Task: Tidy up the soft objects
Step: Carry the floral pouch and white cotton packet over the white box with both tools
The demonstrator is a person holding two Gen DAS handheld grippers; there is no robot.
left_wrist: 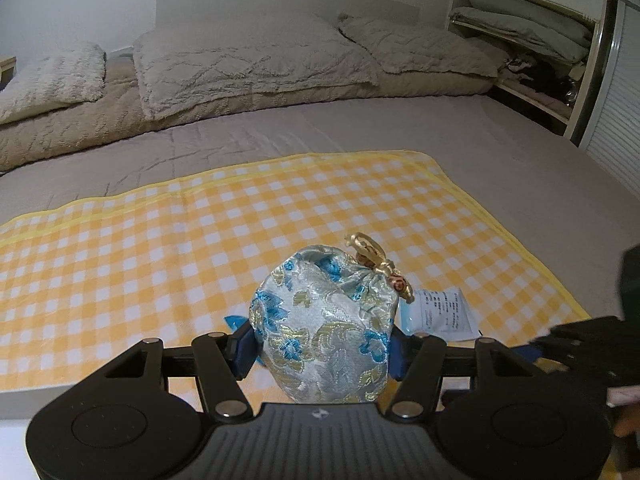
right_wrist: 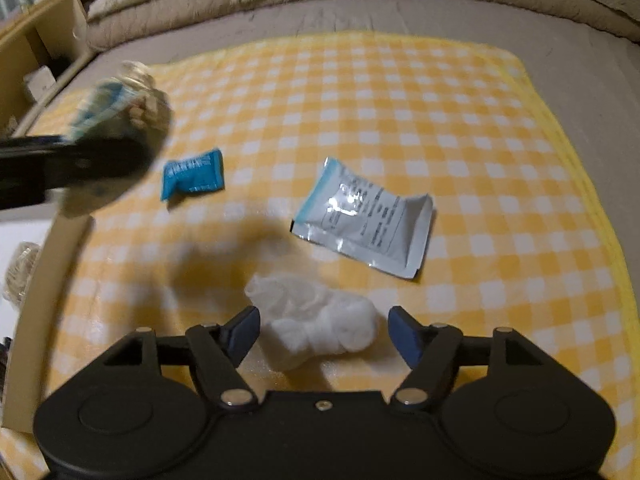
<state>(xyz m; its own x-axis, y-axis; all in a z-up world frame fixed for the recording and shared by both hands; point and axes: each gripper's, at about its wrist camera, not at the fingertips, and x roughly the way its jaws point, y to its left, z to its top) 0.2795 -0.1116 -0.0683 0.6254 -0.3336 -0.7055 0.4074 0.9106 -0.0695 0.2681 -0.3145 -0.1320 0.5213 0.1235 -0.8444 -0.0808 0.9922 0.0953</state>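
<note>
My left gripper (left_wrist: 322,348) is shut on a silver-blue brocade drawstring pouch (left_wrist: 326,320) with a gold cord, held above the yellow checked cloth (left_wrist: 200,232). In the right wrist view the pouch (right_wrist: 116,104) shows blurred at the left in the left gripper. My right gripper (right_wrist: 324,334) is open, its blue pads on either side of a white cotton wad (right_wrist: 320,320) lying on the cloth (right_wrist: 400,100). A small blue packet (right_wrist: 192,174) and a white foil sachet (right_wrist: 368,218) lie further out on the cloth. The sachet (left_wrist: 444,312) also shows behind the pouch.
The cloth lies on a grey bed (left_wrist: 360,128) with pillows (left_wrist: 248,60) at the head. A shelf unit with bedding (left_wrist: 528,28) stands at the right. A wooden bedside shelf (right_wrist: 36,40) is at the left of the right wrist view.
</note>
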